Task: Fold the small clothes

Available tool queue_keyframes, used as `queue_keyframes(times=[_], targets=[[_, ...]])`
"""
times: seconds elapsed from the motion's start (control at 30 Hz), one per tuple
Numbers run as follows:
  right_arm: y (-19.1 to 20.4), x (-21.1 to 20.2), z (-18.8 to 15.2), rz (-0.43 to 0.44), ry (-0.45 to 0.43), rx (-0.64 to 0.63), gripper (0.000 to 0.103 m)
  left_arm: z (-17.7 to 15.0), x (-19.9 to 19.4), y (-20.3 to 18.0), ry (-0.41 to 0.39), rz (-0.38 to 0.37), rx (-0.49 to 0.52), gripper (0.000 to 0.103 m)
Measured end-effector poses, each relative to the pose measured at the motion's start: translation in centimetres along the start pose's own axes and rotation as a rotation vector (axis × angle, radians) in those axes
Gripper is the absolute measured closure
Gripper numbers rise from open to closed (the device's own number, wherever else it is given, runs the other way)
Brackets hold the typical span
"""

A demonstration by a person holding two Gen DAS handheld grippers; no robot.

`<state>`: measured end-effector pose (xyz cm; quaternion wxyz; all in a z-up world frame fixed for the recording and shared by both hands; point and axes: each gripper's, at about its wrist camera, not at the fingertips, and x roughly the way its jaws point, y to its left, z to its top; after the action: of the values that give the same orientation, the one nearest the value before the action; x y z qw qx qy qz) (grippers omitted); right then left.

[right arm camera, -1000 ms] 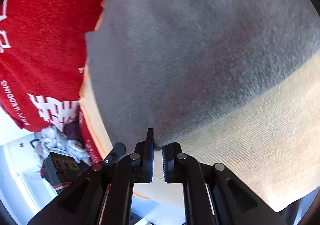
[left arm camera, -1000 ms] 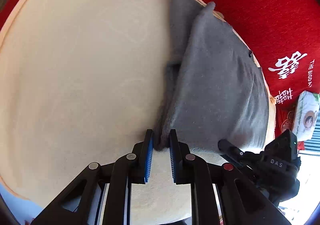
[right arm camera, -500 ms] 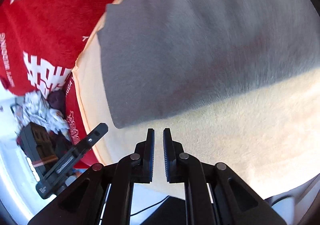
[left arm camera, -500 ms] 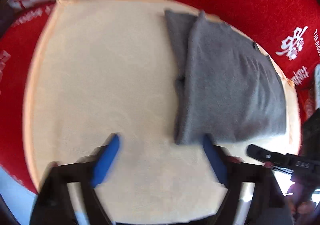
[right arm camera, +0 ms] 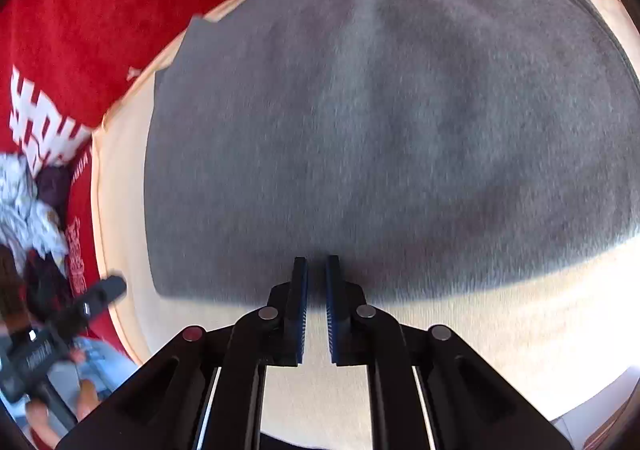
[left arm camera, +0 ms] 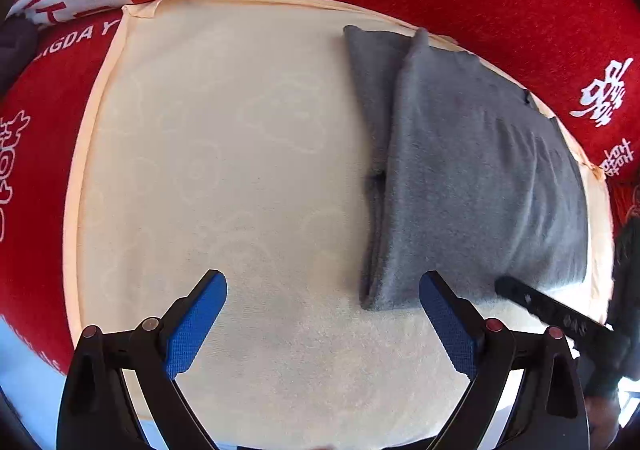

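Left gripper [left arm camera: 323, 310] jaws have just been opening and stand spread, empty; right gripper [right arm camera: 316, 290] is pressed together (apparently pinching nothing). Ahead lies the folded grey garment [left arm camera: 472, 177], which should be left undragged.

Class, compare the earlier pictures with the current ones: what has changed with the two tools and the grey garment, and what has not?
The left tool let go of the grey garment: its jaws have just been opening wide, nothing between them now, and it has pulled up and away. The right tool released the garment's near edge, lifted, and is shut and empty. The garment stayed folded on the cream towel.
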<state>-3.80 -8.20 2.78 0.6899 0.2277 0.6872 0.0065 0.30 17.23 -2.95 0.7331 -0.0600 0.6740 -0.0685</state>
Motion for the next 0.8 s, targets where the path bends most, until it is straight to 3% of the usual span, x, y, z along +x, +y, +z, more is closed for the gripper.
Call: queue_keyframes(times=[0.3, 0.8], targets=[[-1.4, 0.1, -1.0, 0.013, 0.072, 0.023, 0.093, 0.7, 1.1, -1.1, 0.061, -0.049, 0.022, 0.006], [0.2, 0.0, 0.4, 0.038, 0.084, -0.002, 0.093, 1.9, 1.1, -0.4, 0.054, -0.005, 0.003, 0.006]])
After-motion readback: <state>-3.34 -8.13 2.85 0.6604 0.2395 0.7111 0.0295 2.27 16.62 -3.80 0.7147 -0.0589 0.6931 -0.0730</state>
